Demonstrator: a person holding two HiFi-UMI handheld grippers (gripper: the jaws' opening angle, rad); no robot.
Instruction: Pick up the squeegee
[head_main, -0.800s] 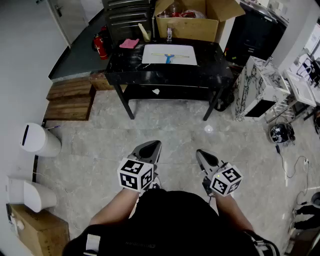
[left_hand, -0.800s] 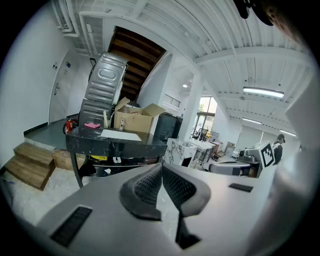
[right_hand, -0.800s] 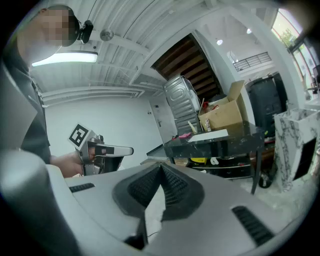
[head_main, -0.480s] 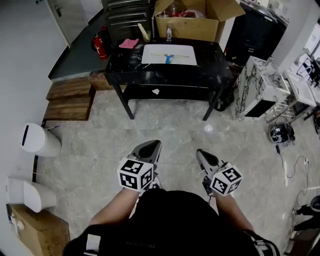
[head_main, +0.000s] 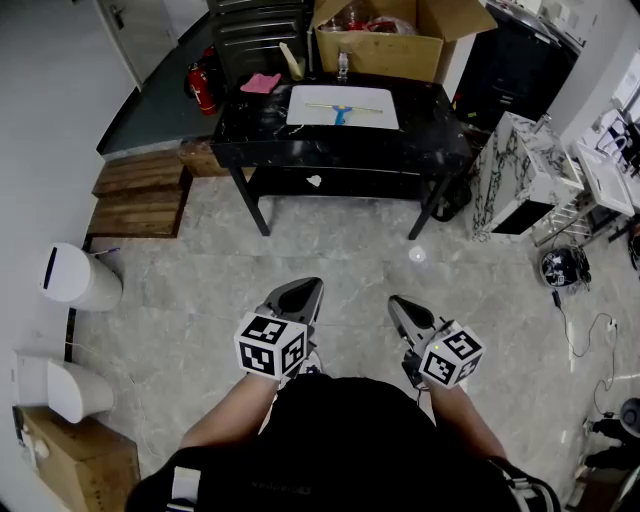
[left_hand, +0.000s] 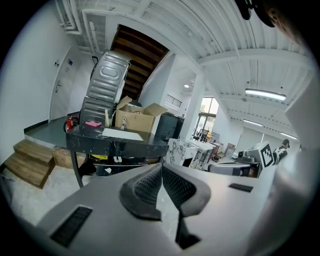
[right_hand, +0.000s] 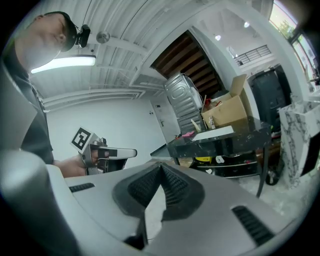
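**Squeegee** (head_main: 342, 110): blue-handled, lying flat on a white mat (head_main: 310, 116) that is sitting on the black table (head_main: 340, 152) at the upper middle of the head view. Nothing is touching it.

**Left gripper** (head_main: 301, 289): hovering at the lower middle of the frame, close to the person's body and well apart from the table. Its jaws are pressing together with nothing between them (the ribbed pads are meeting at their tips in the left gripper view).

**Right gripper** (head_main: 399, 303): hovering near the left one, on its right side. Its jaws are likewise sitting pressed together, empty.

**Pink cloth** (head_main: 261, 83): lying at the table's upper left corner.

**Cardboard box** (head_main: 385, 55): standing open beyond the table's far edge.

**Fire extinguisher** (head_main: 203, 88): standing on the floor, upper left of the table.

**Wooden steps** (head_main: 140, 195): lying left of the table.
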